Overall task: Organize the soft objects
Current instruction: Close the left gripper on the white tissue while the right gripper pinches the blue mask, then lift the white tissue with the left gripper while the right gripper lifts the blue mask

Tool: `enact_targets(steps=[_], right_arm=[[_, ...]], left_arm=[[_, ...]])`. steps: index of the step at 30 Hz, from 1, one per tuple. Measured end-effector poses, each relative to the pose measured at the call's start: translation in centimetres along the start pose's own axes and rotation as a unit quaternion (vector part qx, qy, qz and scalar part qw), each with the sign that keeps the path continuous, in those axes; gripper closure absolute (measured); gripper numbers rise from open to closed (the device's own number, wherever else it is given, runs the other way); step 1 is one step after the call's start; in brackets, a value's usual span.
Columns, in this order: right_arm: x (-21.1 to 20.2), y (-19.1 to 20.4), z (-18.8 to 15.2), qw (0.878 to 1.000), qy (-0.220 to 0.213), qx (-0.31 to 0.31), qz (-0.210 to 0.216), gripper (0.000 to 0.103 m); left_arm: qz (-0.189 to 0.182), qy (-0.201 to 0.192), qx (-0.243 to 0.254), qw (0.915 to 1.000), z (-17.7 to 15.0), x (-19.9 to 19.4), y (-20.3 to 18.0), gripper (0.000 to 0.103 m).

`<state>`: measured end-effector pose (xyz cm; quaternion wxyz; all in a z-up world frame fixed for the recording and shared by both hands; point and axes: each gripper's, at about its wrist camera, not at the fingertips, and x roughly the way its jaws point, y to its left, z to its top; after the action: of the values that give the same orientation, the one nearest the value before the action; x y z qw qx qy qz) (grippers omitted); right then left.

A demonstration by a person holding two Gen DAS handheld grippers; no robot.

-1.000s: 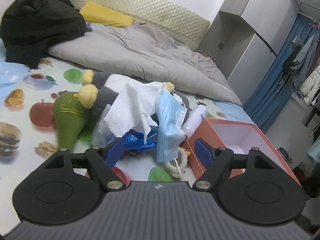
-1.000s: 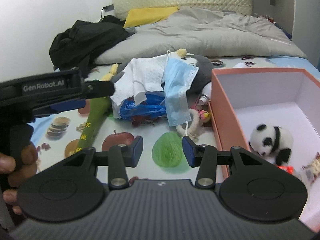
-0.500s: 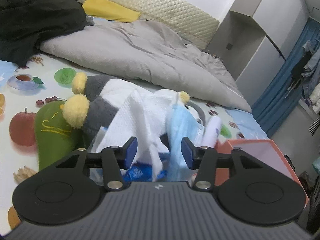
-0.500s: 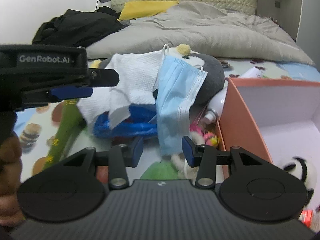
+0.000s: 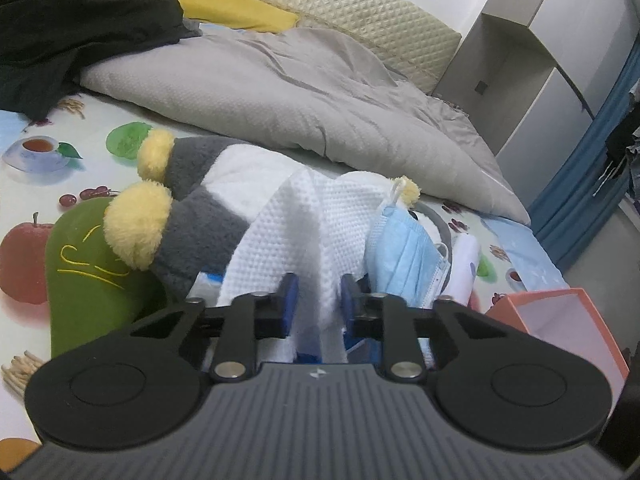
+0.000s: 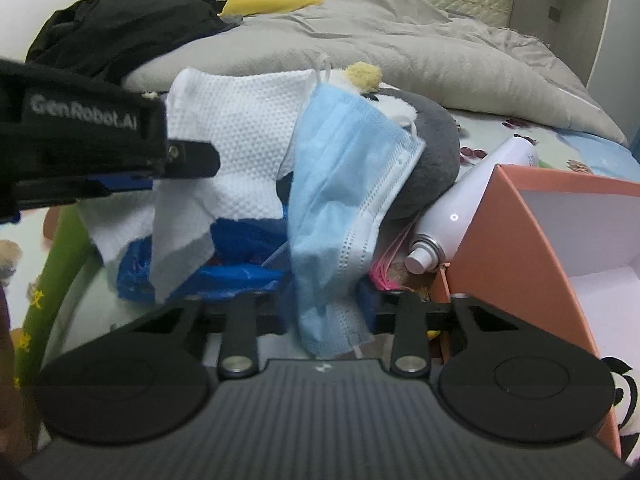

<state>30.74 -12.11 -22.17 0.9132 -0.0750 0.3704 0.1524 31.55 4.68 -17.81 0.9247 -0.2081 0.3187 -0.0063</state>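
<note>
I am closing my left tongs [image 5: 316,300] on the hanging fold of the white textured cloth [image 5: 304,216]; the blue pads are narrowing with the cloth between them, and I cannot tell whether they are pinching it yet. My right tongs [image 6: 326,312] are closing too, around the lower edge of the blue face mask [image 6: 344,184], which is hanging down between the pads; the fingertips are mostly hidden behind it, so I cannot tell if they are biting.

This looks like the grasping step, both soft pieces being picked off the heap at once. Next I judge each one needs lifting clear and carrying to the orange box [image 6: 516,232] just to the right, where a small panda toy [image 6: 618,384] is peeking out at the picture's edge.

Both pieces are draping over a grey plush penguin [image 5: 200,216] with yellow feet, so they may drag on it, and the mask's ear loop is lying up by the yellow tuft and could snag. Under the cloth a blue plastic bag [image 6: 240,248] is showing. A white spray bottle [image 6: 472,204] is leaning against the box's wall beside the plush, and a green plush [image 5: 88,272] is lying to the left on the fruit-print bed sheet [image 5: 36,168]. Behind are a grey duvet [image 5: 304,92] and black clothes [image 5: 68,20].
</note>
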Motion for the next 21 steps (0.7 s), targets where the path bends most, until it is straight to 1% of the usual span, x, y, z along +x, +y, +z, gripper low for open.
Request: enact_targets(steps=[1, 5, 13, 18, 21], right_arm=[[-0.2, 0.0, 0.1, 1.0, 0.0, 0.001, 0.0, 0.085], [-1.5, 0.1, 0.5, 1.0, -0.016, 0.0, 0.001, 0.088], [-5.6, 0.1, 0.6, 0.999, -0.037, 0.003, 0.013, 0.09], [-8.2, 0.0, -0.4, 0.999, -0.035, 0.011, 0.024, 0.09], [-9.7, -0.2, -1.3, 0.999, -0.03, 0.021, 0.034, 0.09]], left_arm=[[0.002, 0.0, 0.0, 1.0, 0.0, 0.0, -0.1, 0.091], [0.008, -0.014, 0.001, 0.9999, 0.1, -1.2, -0.4, 0.096], [0.007, -0.037, -0.004, 0.9993, 0.0, -5.8, -1.1, 0.097], [0.004, -0.036, -0.009, 0.9993, -1.4, -9.2, -1.3, 0.097], [0.006, -0.03, -0.001, 0.9995, -2.6, -11.2, -1.5, 0.097]])
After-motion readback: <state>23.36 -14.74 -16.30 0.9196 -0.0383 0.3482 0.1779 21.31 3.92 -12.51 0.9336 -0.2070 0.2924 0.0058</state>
